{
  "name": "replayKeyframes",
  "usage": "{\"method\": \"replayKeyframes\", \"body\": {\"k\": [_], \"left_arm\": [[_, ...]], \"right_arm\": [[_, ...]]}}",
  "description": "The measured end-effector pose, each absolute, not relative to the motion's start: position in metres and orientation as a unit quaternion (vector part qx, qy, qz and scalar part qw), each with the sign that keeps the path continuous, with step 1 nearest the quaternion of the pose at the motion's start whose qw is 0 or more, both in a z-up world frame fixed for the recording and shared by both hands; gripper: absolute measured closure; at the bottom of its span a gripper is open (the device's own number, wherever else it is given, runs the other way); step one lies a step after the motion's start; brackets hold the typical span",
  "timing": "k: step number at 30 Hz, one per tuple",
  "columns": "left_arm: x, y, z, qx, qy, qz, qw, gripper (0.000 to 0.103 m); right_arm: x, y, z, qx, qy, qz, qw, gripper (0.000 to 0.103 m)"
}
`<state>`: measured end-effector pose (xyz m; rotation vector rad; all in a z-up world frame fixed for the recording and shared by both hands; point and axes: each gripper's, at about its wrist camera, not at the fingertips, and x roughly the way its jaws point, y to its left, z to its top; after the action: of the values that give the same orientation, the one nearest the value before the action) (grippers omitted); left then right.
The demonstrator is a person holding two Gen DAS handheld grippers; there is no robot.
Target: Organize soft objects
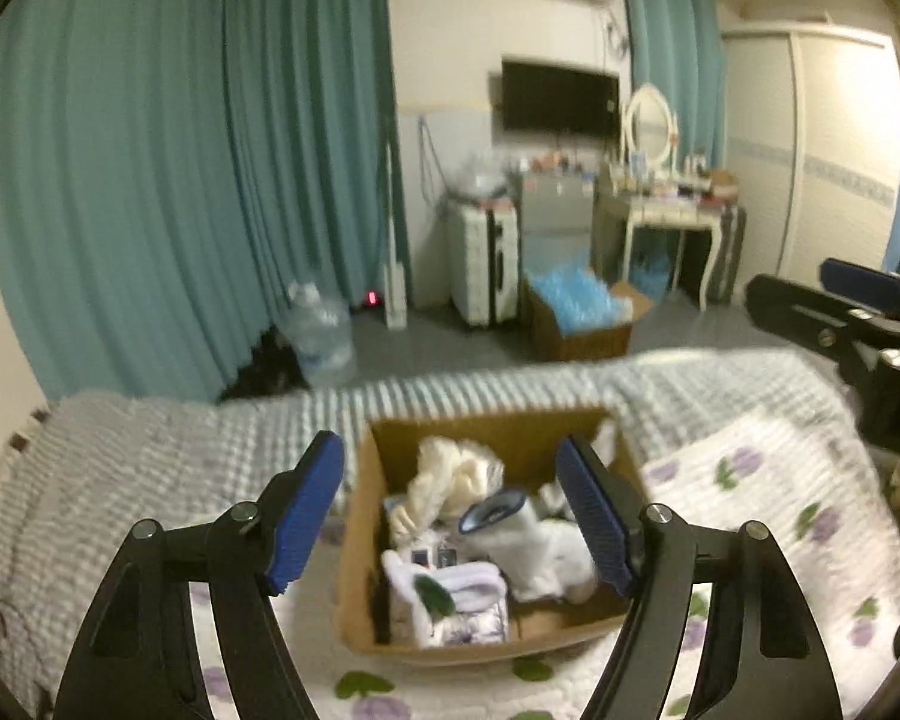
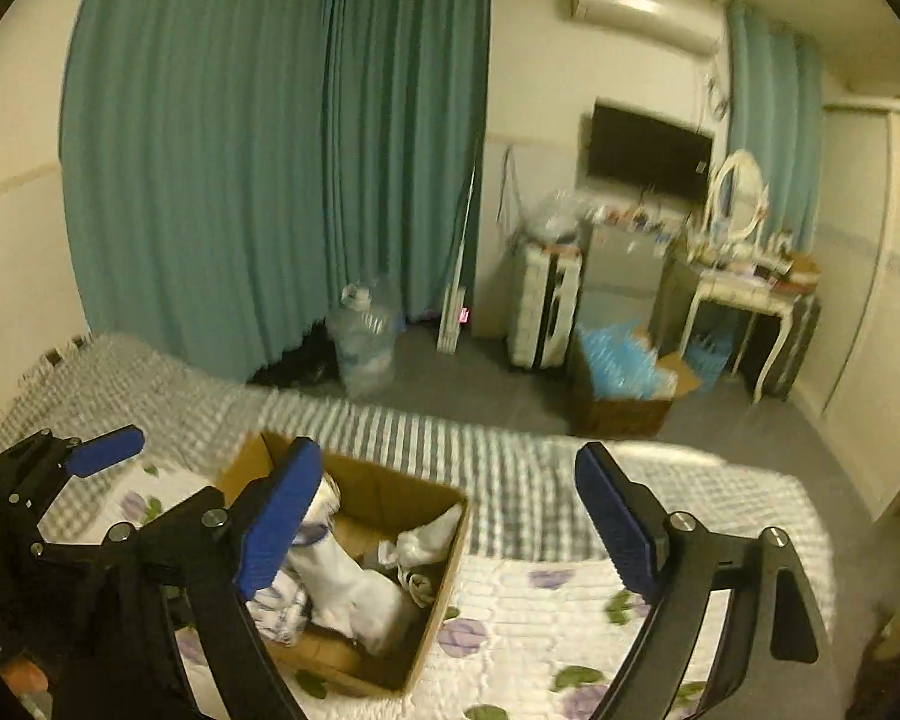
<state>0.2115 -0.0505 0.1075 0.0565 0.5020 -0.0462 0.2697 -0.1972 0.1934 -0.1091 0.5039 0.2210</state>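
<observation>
A cardboard box point(image 1: 363, 546) sits on the bed, filled with soft items: a cream knitted piece point(image 1: 450, 474), folded white towels point(image 1: 450, 585), a white sock with a dark blue cuff point(image 1: 498, 516). My left gripper point(image 1: 450, 516) is open and empty, held above the box. My right gripper point(image 2: 450, 522) is open and empty, above the bed to the right of the box point(image 2: 444, 576). The right gripper also shows at the right edge of the left wrist view point(image 1: 840, 300). The left gripper shows at the left of the right wrist view point(image 2: 84, 456).
The bed has a grey checked cover point(image 1: 150, 468) and a white quilt with purple flowers point(image 1: 768, 498). Beyond the bed: teal curtains point(image 1: 180, 180), a water jug point(image 1: 321, 336), a box of blue items point(image 1: 582, 312), a suitcase point(image 1: 486, 264), a dressing table point(image 1: 672, 216).
</observation>
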Motion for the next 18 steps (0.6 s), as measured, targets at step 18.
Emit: {"method": "replayKeyframes", "body": {"k": [18], "left_arm": [[0.019, -0.024, 0.199, 0.04, 0.081, -0.028, 0.996, 0.0]], "right_arm": [[0.033, -0.215, 0.339, -0.077, 0.067, 0.082, 0.991, 0.0]]}}
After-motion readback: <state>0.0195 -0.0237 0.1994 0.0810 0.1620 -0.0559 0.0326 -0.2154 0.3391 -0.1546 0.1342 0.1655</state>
